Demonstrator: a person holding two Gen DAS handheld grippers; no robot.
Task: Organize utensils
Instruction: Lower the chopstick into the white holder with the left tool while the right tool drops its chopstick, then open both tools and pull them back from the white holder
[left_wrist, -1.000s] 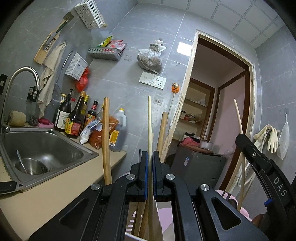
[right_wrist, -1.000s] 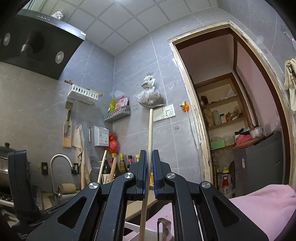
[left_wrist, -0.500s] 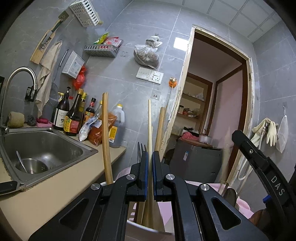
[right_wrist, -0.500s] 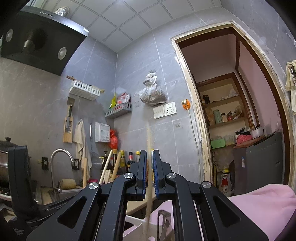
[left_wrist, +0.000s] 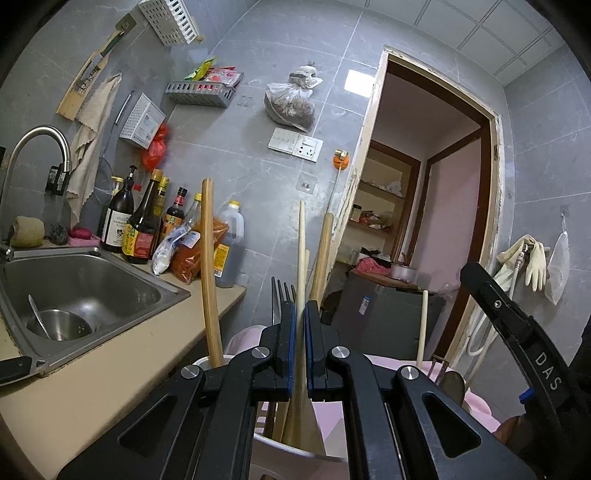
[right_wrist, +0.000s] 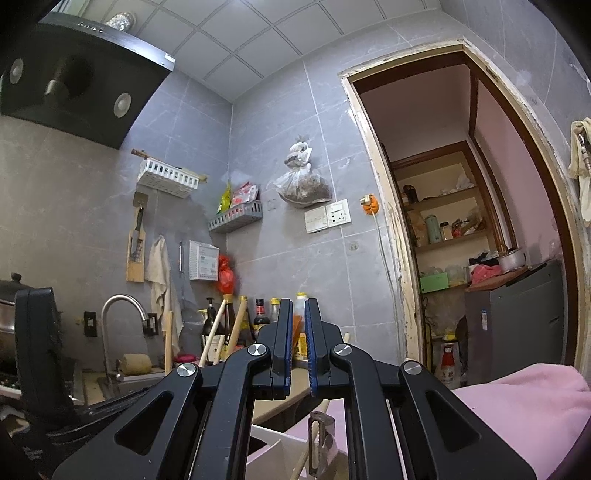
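Pale stick (left_wrist: 301, 258) pinched between nearly closed jaws of left gripper (left_wrist: 300, 325), lower centre, foot down in white holder (left_wrist: 295, 452) among fork (left_wrist: 282, 291) and wooden handles. Right gripper (right_wrist: 298, 328) slightly parted, now holding nothing; stick clamped there a second ago gone. Sink (left_wrist: 110, 291) at left, pink cloth (right_wrist: 517, 398) lower right.

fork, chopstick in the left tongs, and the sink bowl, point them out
fork (left_wrist: 283, 291), left wrist view, on its dark tines
chopstick (left_wrist: 301, 251), left wrist view, on the pale shaft above the tongs
bowl (left_wrist: 64, 326), left wrist view, on its steel inner wall
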